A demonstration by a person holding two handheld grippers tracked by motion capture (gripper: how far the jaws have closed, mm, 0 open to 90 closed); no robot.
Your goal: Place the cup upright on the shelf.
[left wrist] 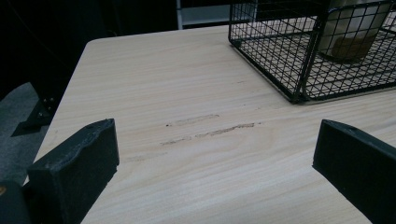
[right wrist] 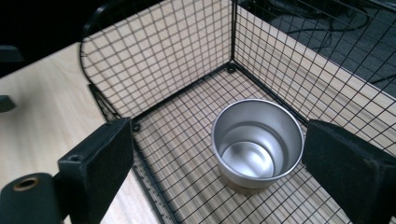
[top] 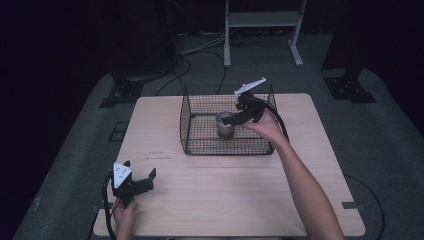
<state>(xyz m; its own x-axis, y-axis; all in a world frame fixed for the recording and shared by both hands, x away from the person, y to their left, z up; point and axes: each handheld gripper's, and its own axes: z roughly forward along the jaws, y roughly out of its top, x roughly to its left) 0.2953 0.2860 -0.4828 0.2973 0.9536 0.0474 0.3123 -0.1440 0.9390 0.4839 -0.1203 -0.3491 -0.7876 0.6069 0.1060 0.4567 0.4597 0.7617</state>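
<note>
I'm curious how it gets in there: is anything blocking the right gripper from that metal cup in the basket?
Nothing visible. The wire basket is open on top, and the right gripper hangs open above the metal cup.

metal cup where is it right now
The metal cup stands upright inside the wire basket at the table's far middle in the high view, with the right gripper open just above it.

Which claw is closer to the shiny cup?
The right claw: it hangs open just above the cup inside the wire basket. The left claw sits far off near the table's front corner.
</note>
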